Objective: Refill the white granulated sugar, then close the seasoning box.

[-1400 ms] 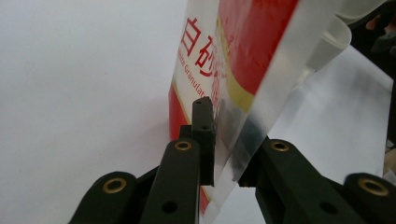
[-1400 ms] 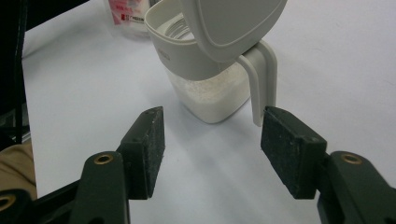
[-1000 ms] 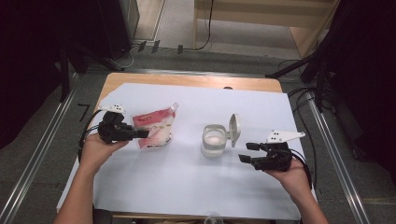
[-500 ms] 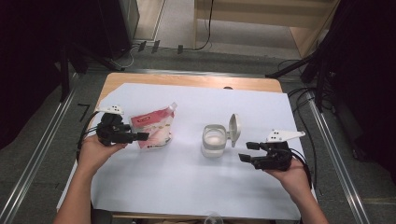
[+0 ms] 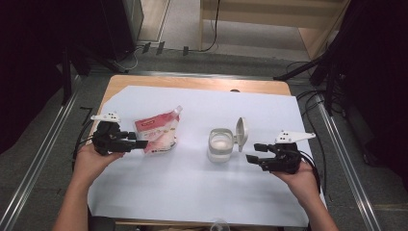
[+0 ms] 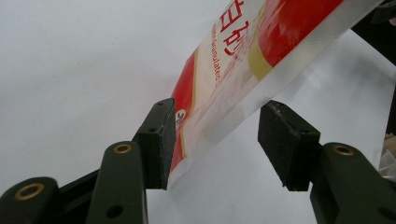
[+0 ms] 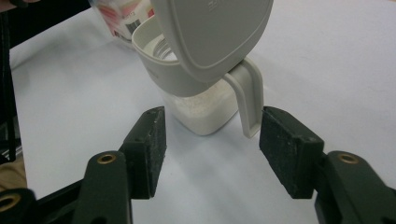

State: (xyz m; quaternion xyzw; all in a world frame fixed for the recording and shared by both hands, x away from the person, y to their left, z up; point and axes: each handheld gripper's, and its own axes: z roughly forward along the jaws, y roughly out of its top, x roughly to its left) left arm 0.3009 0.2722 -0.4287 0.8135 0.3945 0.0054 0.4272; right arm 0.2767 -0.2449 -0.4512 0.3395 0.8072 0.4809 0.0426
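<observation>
L gripper [image 5: 140, 143] jaws just opening, sugar bag [image 5: 156, 134] loose between – back off straight, don't drag. R gripper [image 5: 250, 158] open, empty – by jar [image 5: 220, 145].

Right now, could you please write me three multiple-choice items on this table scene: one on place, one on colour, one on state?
1. Where does the bag lie?
A. left of the jar
B. right of the jar
C. inside the jar

2. What colours is the bag?
A. blue and black
B. red and white
C. plain green

3. How is the jar's lid?
A. closed
B. flipped open
C. lying by the bag

Answers: 1 A, in the high view the bag lies by the left gripper. 2 B, its print is red on white. 3 B, the lid stands up at the jar's rim.
</observation>
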